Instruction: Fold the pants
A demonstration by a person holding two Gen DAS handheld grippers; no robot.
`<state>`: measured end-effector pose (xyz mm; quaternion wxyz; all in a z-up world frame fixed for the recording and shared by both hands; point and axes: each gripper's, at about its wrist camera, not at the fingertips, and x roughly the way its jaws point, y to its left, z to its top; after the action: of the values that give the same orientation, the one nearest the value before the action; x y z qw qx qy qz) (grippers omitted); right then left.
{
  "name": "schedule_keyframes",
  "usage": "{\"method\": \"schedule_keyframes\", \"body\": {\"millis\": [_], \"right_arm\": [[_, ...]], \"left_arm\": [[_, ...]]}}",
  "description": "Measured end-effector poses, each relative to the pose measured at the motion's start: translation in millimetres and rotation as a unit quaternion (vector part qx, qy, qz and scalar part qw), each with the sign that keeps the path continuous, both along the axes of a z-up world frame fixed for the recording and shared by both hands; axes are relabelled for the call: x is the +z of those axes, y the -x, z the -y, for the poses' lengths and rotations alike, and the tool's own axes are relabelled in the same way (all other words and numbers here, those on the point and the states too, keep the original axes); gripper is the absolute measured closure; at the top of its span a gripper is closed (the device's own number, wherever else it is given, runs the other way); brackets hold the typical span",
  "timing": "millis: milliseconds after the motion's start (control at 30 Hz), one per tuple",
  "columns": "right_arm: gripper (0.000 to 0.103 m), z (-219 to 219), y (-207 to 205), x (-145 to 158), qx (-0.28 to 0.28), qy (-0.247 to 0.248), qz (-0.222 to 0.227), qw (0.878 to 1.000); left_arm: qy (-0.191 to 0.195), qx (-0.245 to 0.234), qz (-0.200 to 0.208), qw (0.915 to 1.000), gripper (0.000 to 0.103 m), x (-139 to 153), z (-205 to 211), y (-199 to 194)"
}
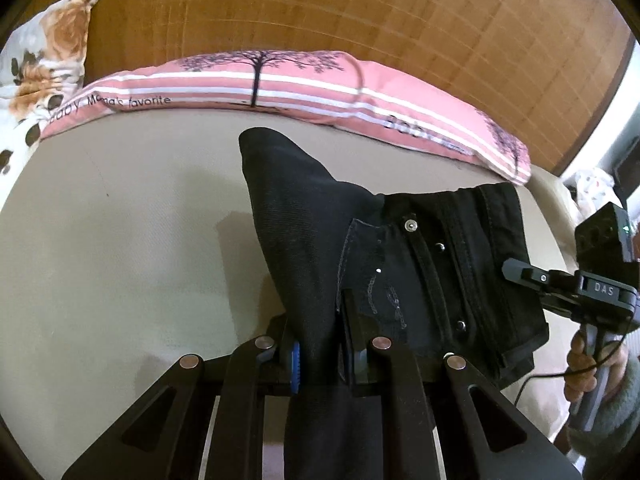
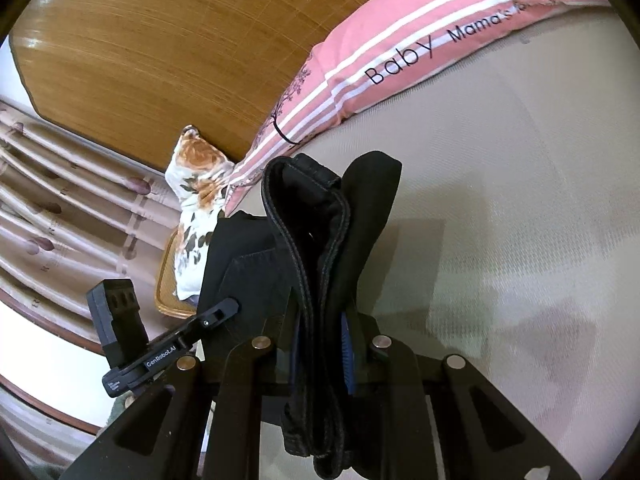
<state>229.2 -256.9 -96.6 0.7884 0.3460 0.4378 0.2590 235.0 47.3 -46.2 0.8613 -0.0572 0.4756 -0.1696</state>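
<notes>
Pants (image 1: 420, 264) are off the bed right now, black denim bunched up and hanging between the two grippers over the beige mattress (image 1: 120, 240). Left gripper (image 1: 320, 356) has its jaws squeezed together on a thick fold of fabric near the fly and rivets, and the right gripper (image 2: 320, 344) is clamped on what looks like the waistband edge, several layers stacked between the pads. From the left view you can see the right one biting in at the far side of the waistband, with the person's hand (image 1: 588, 364) on its handle. Big risk in my opinion is the bundle itself: so much cloth is doubled up in each grip that an inner layer could slide out while the outer one stays pinched, and then the fold lands crooked. Also the loose flap sticking up toward the pink striped pillow (image 1: 280, 84) isn't controlled by either jaw, so it may flop the wrong way when the pants get laid down and leave a lump. If the hands pull apart unevenly, the denim could twist too. Can't tell where the legs are hanging, they're out of view.
</notes>
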Motion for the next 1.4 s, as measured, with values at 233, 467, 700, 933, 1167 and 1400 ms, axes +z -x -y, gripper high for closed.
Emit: {"method": "schedule_keyframes", "body": {"millis": [233, 467, 700, 933, 1167, 1400], "right_arm": [[0.084, -6, -11, -22, -0.024, 0.074, -0.017, 0.997], [0.065, -7, 9, -30, -0.027, 0.159, -0.027, 0.987], [0.066, -3, 45, -37, -0.026, 0.184, -0.034, 0.982], [0.056, -9, 47, -36, -0.045, 0.210, -0.029, 0.976], [0.047, -17, 65, -9, -0.070, 0.240, -0.001, 0.968], [0.014, -59, 108, 33, -0.076, 0.323, 0.086, 0.939]], "left_arm": [[-0.007, 0.018, -0.026, 0.9995, 0.081, -36, -8, -17], [-0.017, 0.047, -0.046, 0.9977, 0.051, -59, -21, -2], [-0.038, 0.047, -0.032, 0.9977, 0.048, -67, -20, 43], [-0.101, 0.067, 0.007, 0.9927, 0.047, -61, -4, 59], [-0.171, 0.089, 0.049, 0.9800, 0.046, -39, 11, 88], [-0.178, 0.116, 0.074, 0.9743, 0.033, -18, 11, 127]]}}
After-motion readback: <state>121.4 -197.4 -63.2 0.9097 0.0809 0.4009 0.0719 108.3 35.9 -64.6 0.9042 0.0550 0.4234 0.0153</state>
